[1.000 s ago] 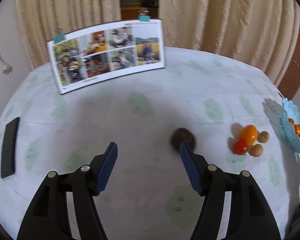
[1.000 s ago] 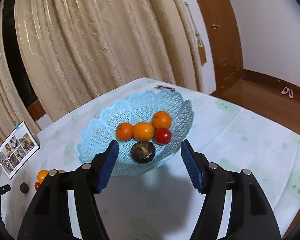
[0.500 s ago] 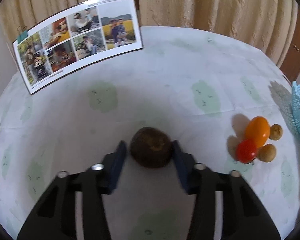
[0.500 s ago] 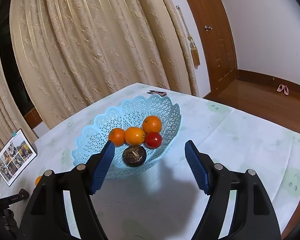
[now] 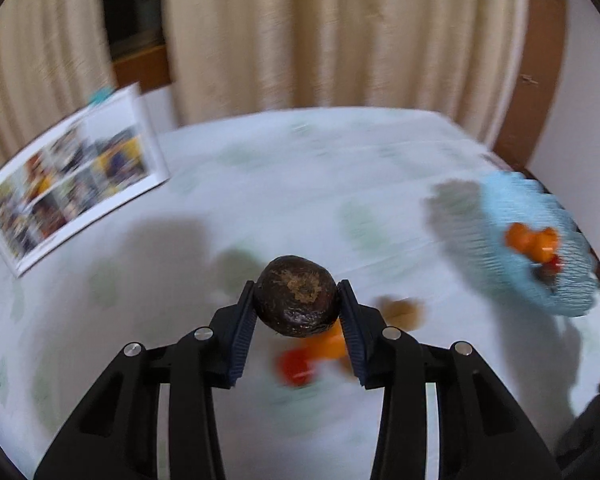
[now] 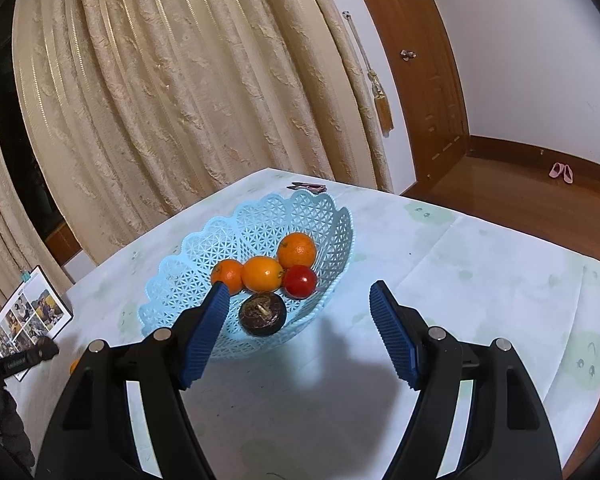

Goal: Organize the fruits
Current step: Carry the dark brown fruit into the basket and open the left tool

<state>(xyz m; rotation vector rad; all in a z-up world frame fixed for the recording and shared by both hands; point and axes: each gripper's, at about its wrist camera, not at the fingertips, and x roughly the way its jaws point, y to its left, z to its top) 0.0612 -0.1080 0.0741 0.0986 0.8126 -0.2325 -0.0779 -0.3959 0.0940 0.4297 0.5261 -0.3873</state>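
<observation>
The left gripper [image 5: 298, 307], angled down over the table [image 5: 260, 200], clamped a dark brown fruit [image 5: 297, 295] aloft; the right gripper [image 6: 298, 330] (jaws wide, empty) pointed at the blue basket [image 6: 260, 224].

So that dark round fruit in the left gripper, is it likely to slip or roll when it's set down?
The dark fruit looks rounded, so it would probably roll on the flat tablecloth. Its wrinkled skin likely grips the left gripper well. Inside the curved blue basket, it should settle.
</observation>
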